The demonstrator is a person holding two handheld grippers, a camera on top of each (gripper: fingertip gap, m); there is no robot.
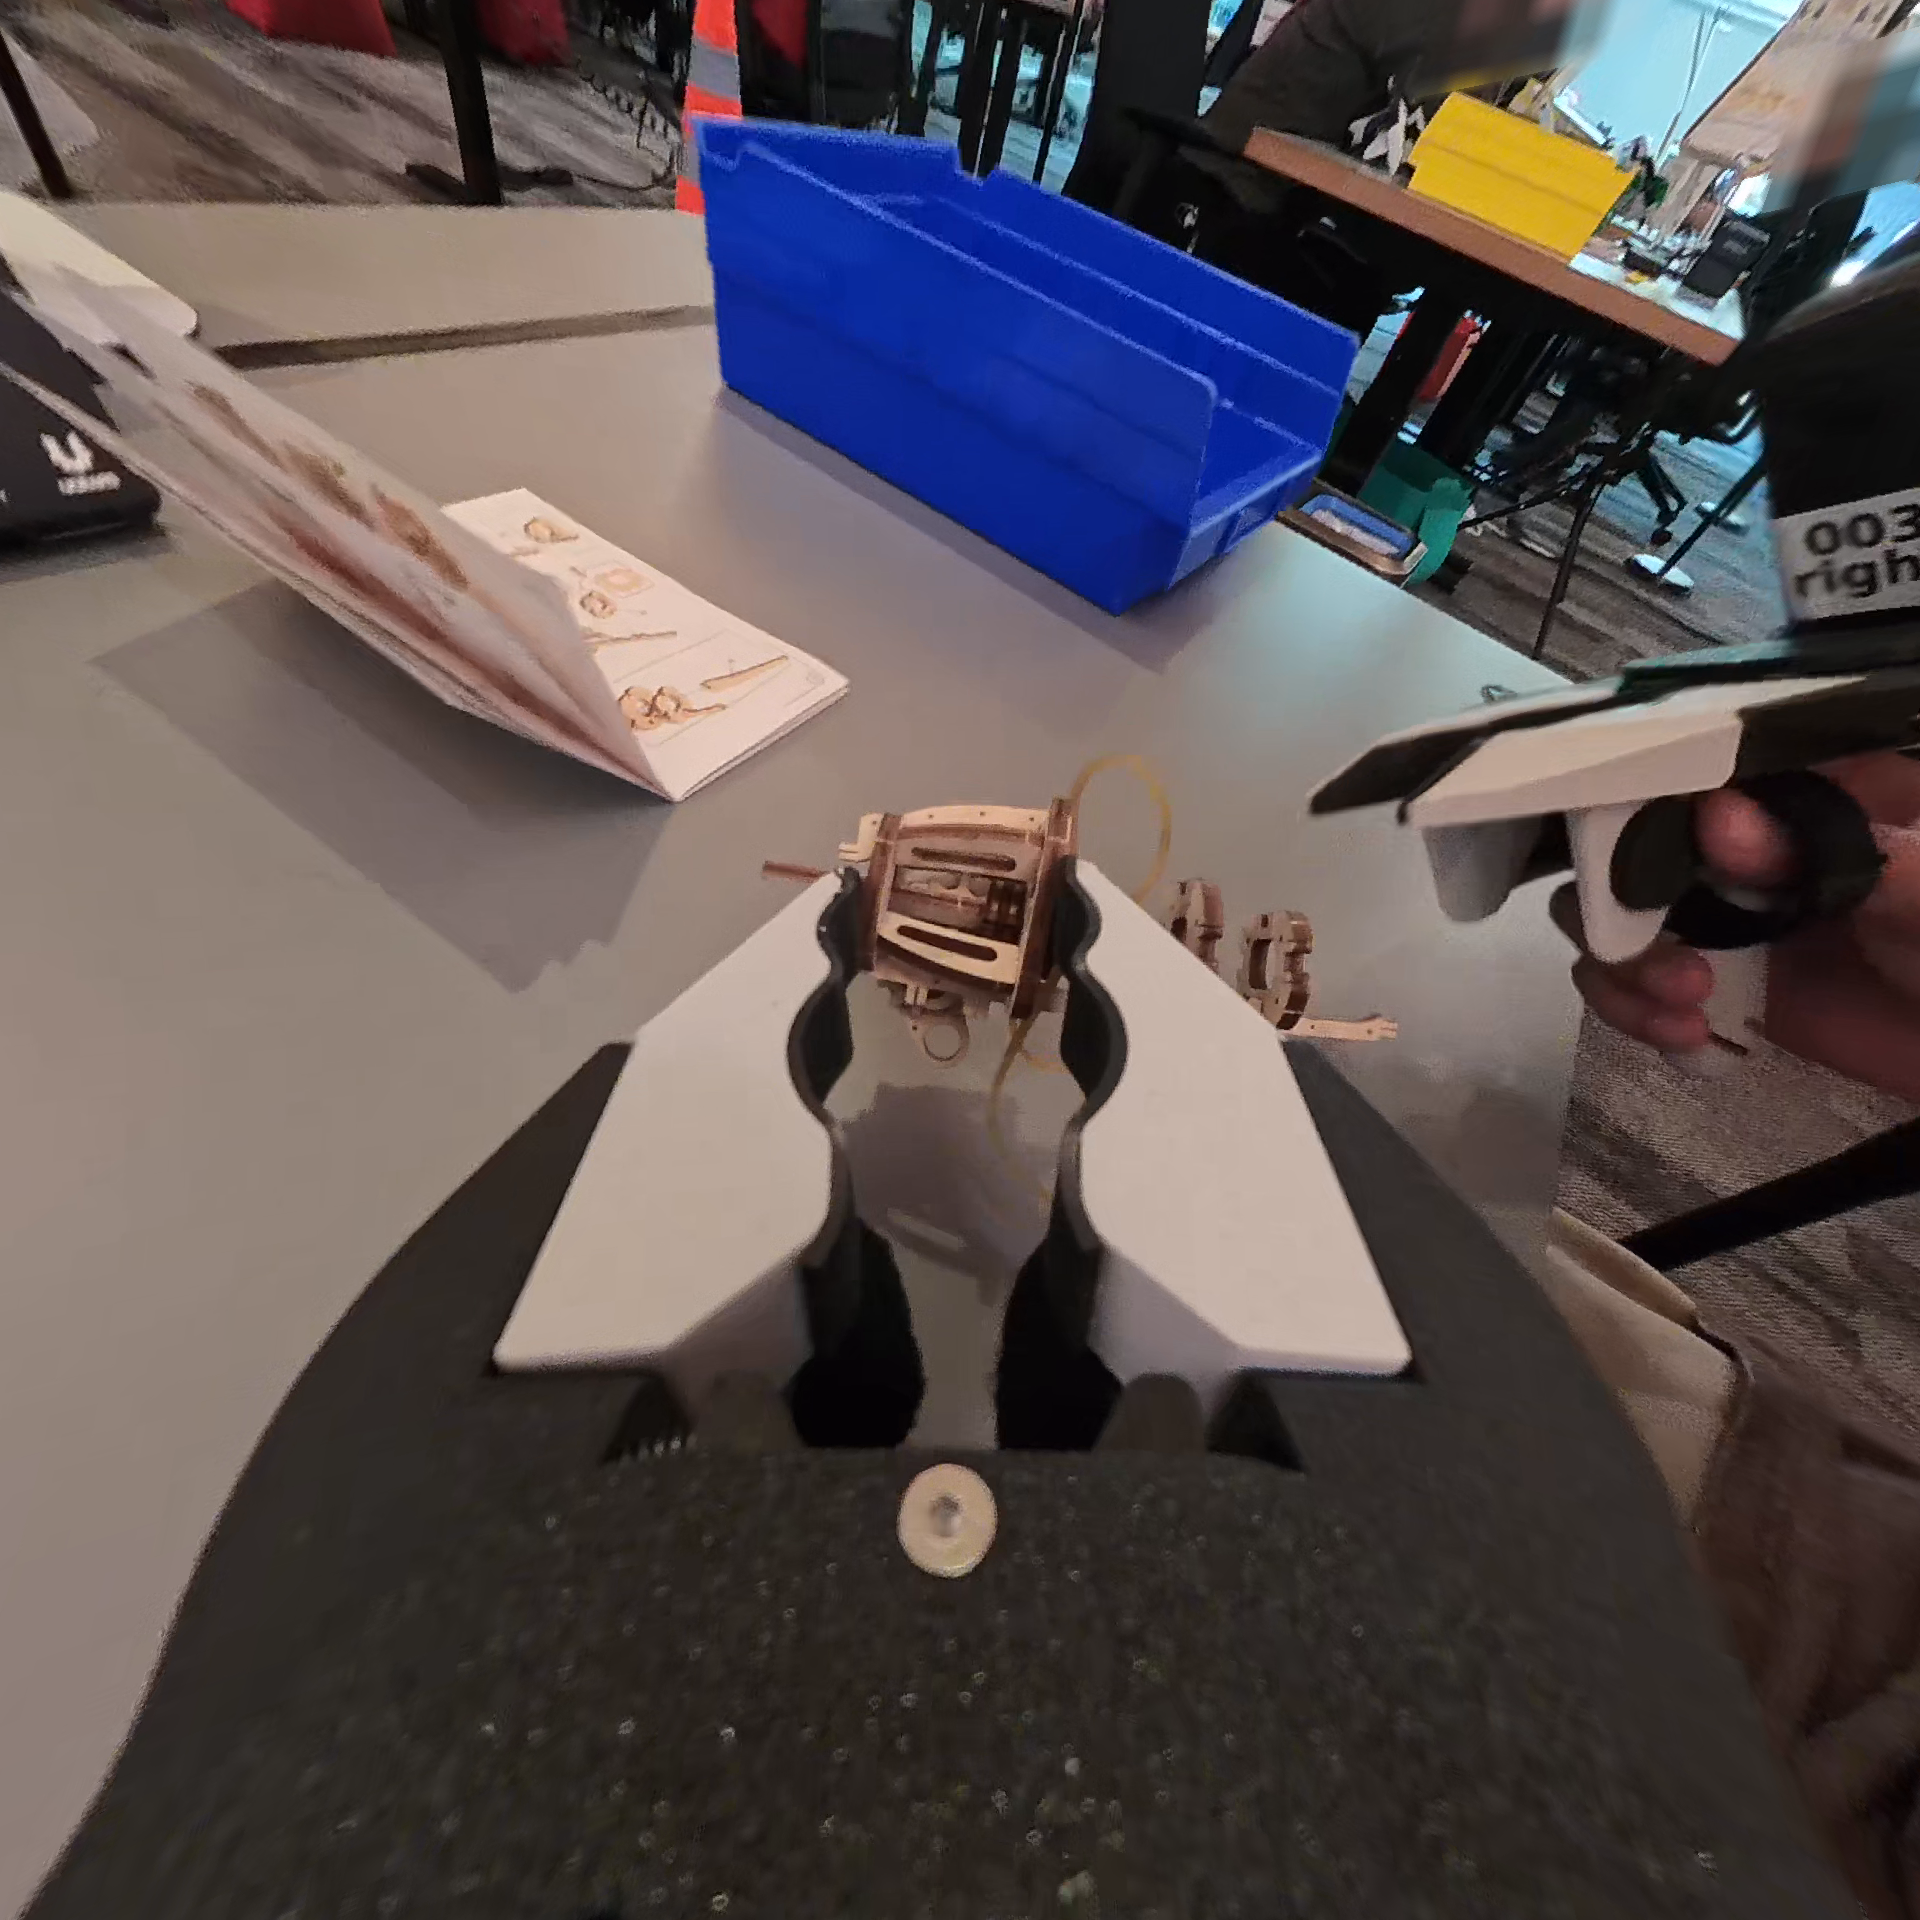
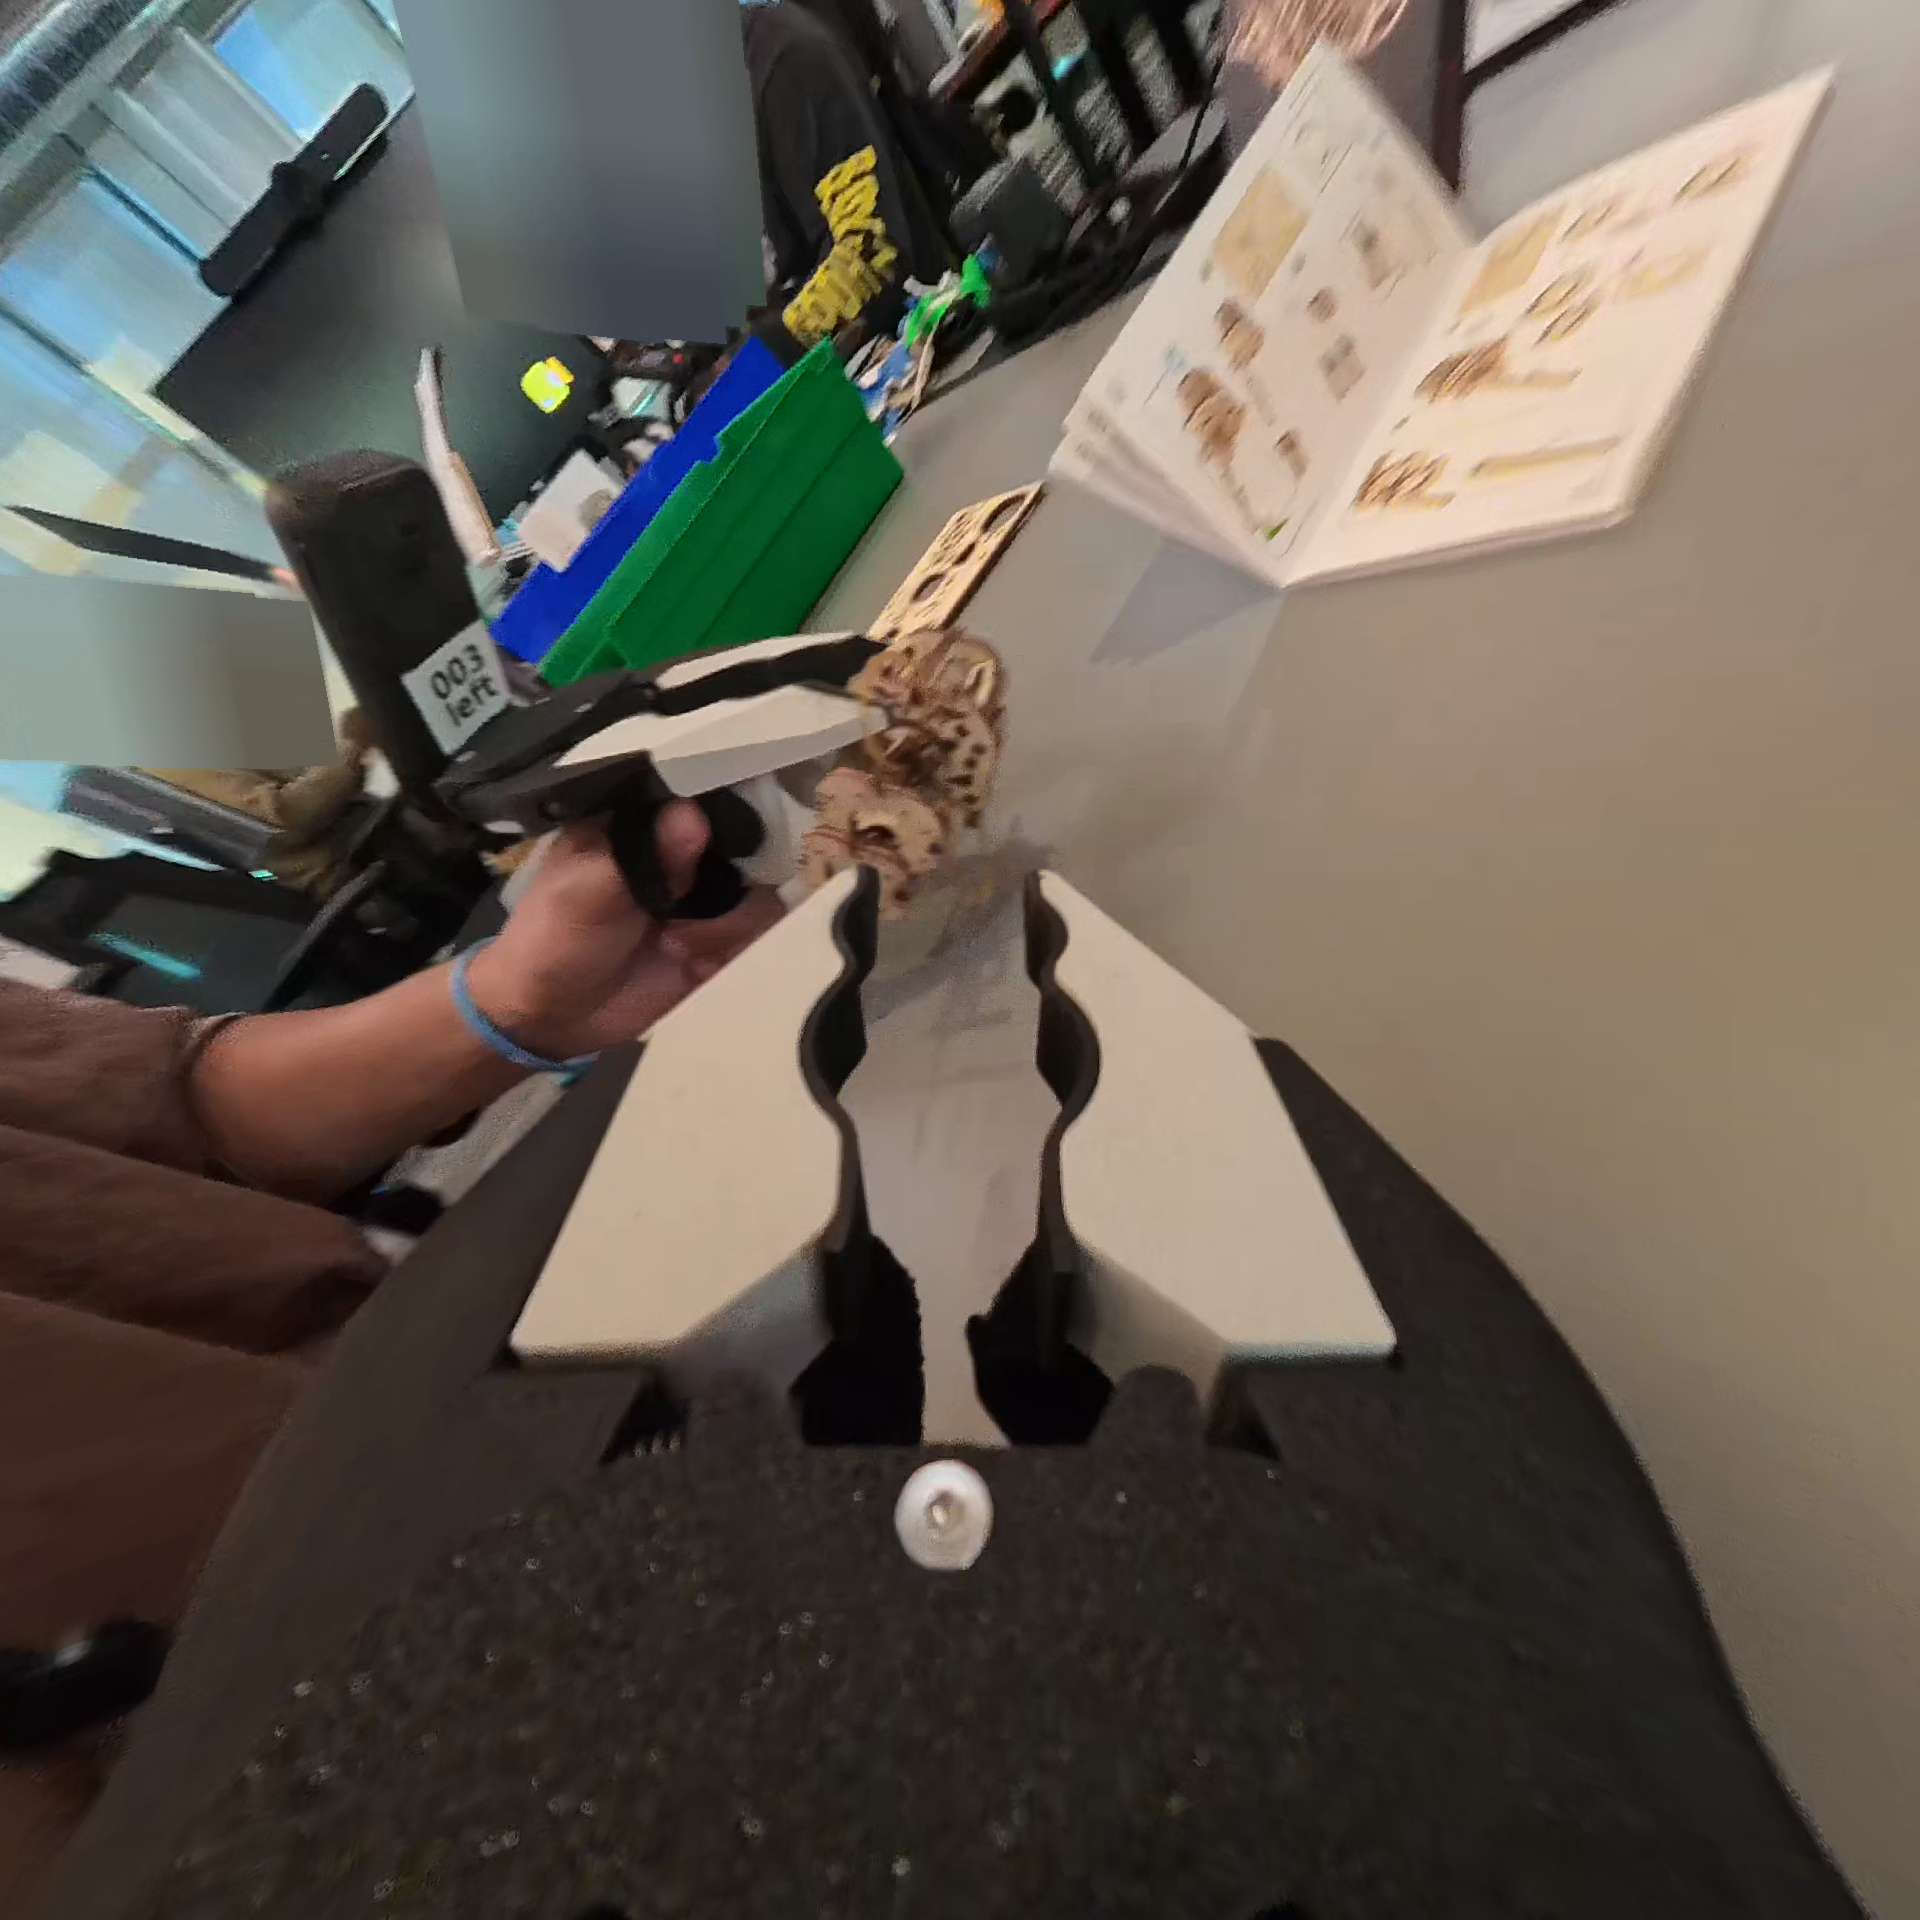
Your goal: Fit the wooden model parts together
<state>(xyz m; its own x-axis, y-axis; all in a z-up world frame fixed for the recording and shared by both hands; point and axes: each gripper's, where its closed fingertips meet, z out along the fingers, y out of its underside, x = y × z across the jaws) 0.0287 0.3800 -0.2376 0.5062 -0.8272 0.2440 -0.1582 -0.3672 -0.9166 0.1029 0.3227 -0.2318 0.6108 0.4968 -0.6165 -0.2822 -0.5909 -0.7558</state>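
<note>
Wooden model (image 1: 961,914) mid-frame in left wrist view, clamped between left gripper (image 1: 961,914) fingertips, rubber band (image 1: 1127,831) trailing. Right gripper (image 2: 948,904) part-open, nothing held, tips near model in right wrist view. Loose wooden parts (image 1: 1262,961) just right of model on table (image 1: 416,1039). Judged step: brace model. Next: right gripper picks loose part, aligns slot. Booklet (image 1: 582,665) centre left, blue bin (image 1: 997,353) upper centre.

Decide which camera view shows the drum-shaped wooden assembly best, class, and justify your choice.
The left wrist view: the wooden assembly sits sharp between the fingertips of the left gripper, its slotted panels and the rubber band clear. The right wrist view shows the same assembly only motion-blurred, from the side, partly behind the left gripper.
</note>
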